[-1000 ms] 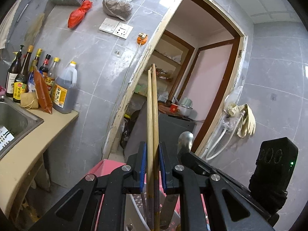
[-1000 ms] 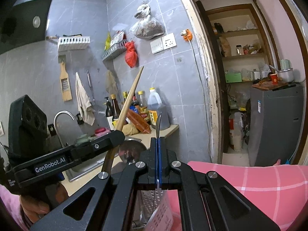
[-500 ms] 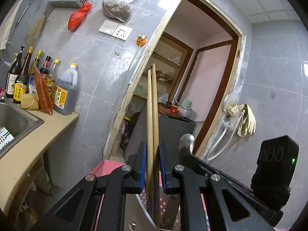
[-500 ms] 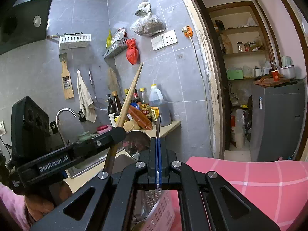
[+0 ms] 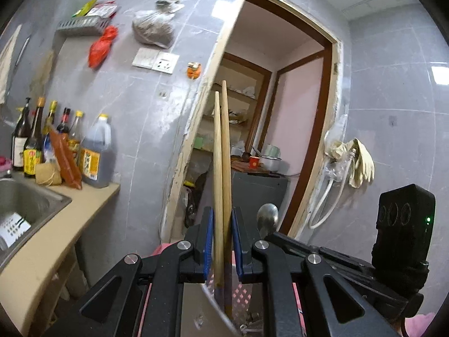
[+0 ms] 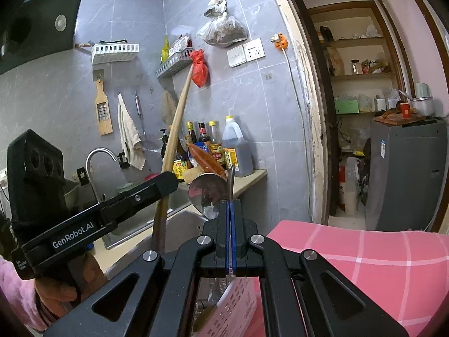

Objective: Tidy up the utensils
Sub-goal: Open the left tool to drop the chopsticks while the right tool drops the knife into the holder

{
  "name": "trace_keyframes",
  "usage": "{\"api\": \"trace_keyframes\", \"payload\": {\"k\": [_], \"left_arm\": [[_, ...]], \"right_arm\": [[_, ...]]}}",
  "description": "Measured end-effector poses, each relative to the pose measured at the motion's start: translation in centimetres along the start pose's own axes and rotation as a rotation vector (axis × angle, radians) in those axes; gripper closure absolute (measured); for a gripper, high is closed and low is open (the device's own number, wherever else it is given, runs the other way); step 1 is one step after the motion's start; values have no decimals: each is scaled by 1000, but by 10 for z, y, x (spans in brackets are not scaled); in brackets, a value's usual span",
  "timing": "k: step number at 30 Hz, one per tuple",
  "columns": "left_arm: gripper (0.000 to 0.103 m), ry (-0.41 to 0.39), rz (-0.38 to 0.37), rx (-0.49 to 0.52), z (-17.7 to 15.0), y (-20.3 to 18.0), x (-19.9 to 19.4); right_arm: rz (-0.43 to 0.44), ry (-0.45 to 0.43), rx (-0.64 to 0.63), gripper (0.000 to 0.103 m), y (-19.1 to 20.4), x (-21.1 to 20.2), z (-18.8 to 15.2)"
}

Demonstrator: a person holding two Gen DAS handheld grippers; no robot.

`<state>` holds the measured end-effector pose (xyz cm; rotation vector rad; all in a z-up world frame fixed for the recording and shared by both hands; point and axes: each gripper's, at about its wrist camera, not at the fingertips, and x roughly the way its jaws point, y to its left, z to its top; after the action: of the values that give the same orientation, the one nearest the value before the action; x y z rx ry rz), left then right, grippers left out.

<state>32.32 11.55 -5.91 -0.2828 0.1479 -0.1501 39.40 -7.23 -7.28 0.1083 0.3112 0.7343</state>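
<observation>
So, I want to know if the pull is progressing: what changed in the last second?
The left gripper, clamped on the chopsticks, has raised them. In the right wrist view their tips now reach the red bag on the wall. Unchanged: the right gripper stays shut on a thin metal utensil over the utensil holder.

Bottles [image 6: 216,151] line the counter [image 5: 64,221] beside a sink [image 5: 25,202].

The chopsticks [image 5: 223,168] are smooth, pale wood. The spoon [image 6: 207,192] is shiny metal. The grey wall tiles [image 6: 252,106] look glossy.
</observation>
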Motion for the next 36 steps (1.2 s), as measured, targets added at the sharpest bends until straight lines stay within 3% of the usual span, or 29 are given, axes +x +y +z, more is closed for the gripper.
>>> {"api": "trace_keyframes", "payload": {"k": [6,25,27,31,34,36], "left_arm": [[90,-5,14,-59,0,14,9],[89,83,-16,-37,-19,17,-6],[89,91,-15,-35,-19,17,-7],[88,103,-13,-19,-16,15,-11],[87,111,-12,-20,-14,12,-15],[81,106,-10,-14,-12,10,-17]], "right_arm": [[-2,-3,2,101,0,-1,0],[-9,13,26,100,-1,-10,-2],[-13,9,29,96,-2,-12,-1],[-27,-3,41,80,-3,-19,1],[-60,-11,43,77,-3,-28,4],[-84,-23,38,68,-3,-36,8]]}}
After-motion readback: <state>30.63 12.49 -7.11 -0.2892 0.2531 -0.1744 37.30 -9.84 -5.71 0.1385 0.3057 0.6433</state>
